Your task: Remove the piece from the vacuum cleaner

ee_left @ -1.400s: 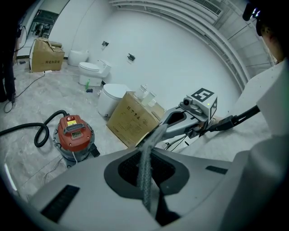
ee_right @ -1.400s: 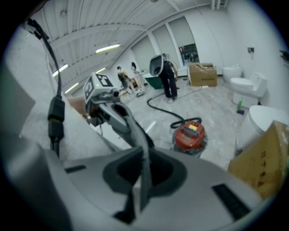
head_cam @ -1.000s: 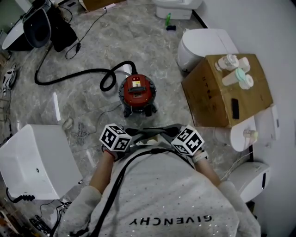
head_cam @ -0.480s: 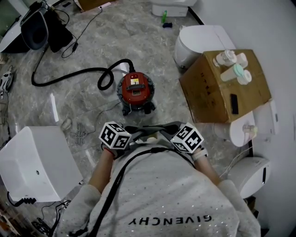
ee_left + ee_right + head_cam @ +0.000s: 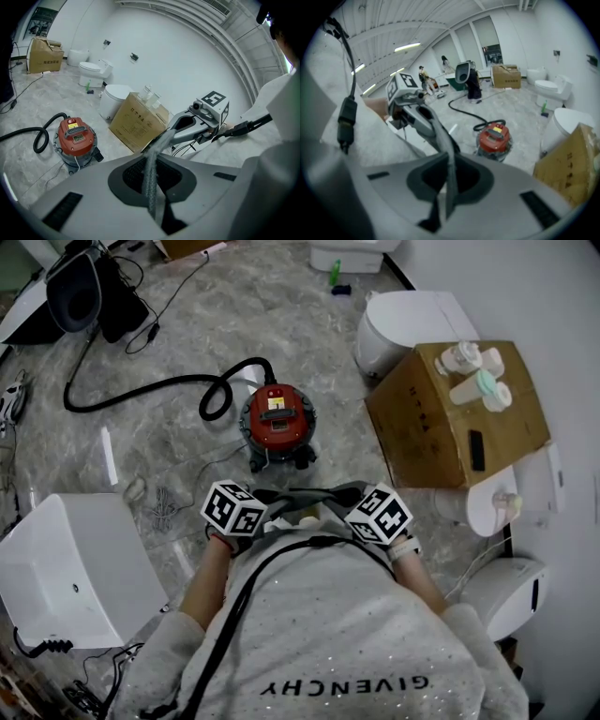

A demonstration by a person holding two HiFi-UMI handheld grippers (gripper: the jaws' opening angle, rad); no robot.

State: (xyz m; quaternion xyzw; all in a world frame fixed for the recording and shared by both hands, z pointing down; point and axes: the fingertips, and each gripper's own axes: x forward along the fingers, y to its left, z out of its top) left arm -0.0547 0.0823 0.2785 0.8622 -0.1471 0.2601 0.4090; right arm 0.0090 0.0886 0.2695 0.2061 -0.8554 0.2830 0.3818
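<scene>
Person: light grey sweater (image 5: 337,634), long sleeves, white lettering low across it. Black cable (image 5: 246,589) lies over sweater. Left gripper (image 5: 152,152) and right gripper (image 5: 448,155): grey moulded bodies, dark recess round thin grey textured jaws. On each, white cube with black square markers: left cube (image 5: 234,510), right cube (image 5: 380,516).

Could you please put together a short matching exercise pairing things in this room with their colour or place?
Things:
1. vacuum cleaner
2. hose
3. cardboard box
4. bottles

Descriptions:
a. black, long and curving
b. standing on top of the box
c. red
d. brown, to the right of the vacuum cleaner in the head view

Pairs: 1-c, 2-a, 3-d, 4-b
</scene>
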